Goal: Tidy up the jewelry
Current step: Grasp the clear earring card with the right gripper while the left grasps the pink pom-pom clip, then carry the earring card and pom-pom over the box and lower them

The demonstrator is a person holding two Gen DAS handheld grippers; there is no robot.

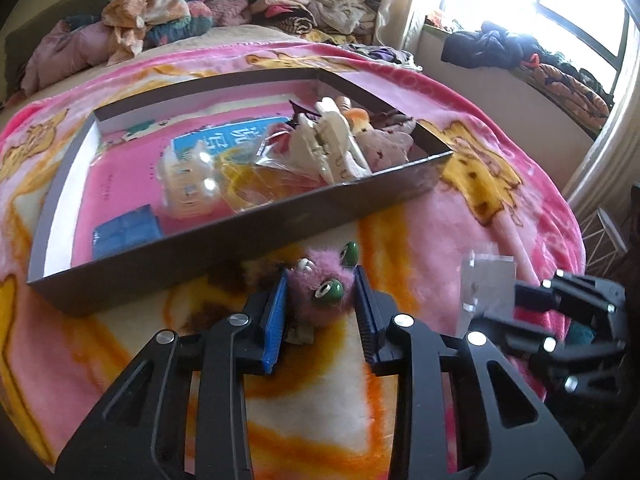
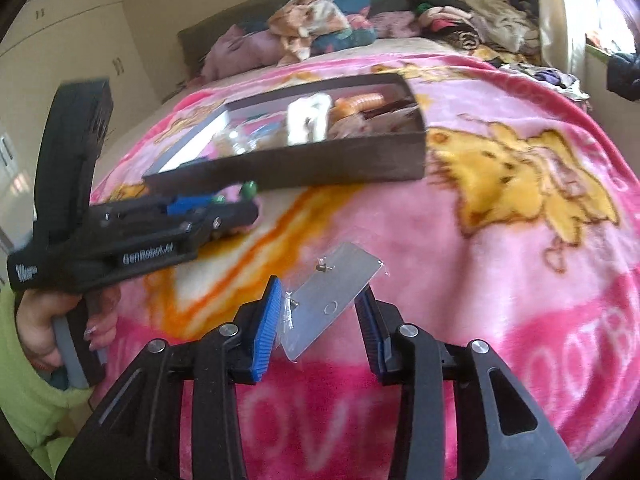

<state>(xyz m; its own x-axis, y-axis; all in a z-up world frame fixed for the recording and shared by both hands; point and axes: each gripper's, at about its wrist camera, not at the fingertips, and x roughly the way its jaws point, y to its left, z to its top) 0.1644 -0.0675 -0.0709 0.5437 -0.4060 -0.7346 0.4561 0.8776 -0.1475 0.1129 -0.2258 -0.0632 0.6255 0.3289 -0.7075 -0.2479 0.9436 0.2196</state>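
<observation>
Blue pads of the left gripper (image 1: 320, 308) are pressed against both sides of a fuzzy purple clip (image 1: 320, 294) with green eyes, so this gripper is closed on the clip. The clip is held just above the blanket (image 1: 460, 216), right in front of the near wall of the box (image 1: 240, 240). Beyond the gripper, inside the box, a white claw clip (image 1: 328, 140), a clear packet (image 1: 192, 184) and a blue block (image 1: 128, 230) are seen lying on a pink lining. The pile of small items is gathered toward the box's far right corner.

The right gripper (image 2: 320, 320) is closed on an earring card (image 2: 332, 300) in a clear sleeve; the card is caught between the pads at a tilt, its upper corner pointing away from the gripper. Small studs (image 2: 322, 267) are seen pinned to the card. The card is held over the blanket, well short of the box (image 2: 320, 160), which lies ahead and slightly left of this gripper. To its left, the left gripper is seen from the side, gripped by a hand (image 2: 48, 328) in a light green sleeve (image 2: 20, 392).

Past the box, heaped clothes (image 1: 160, 16) are seen at the far end of the bed.
</observation>
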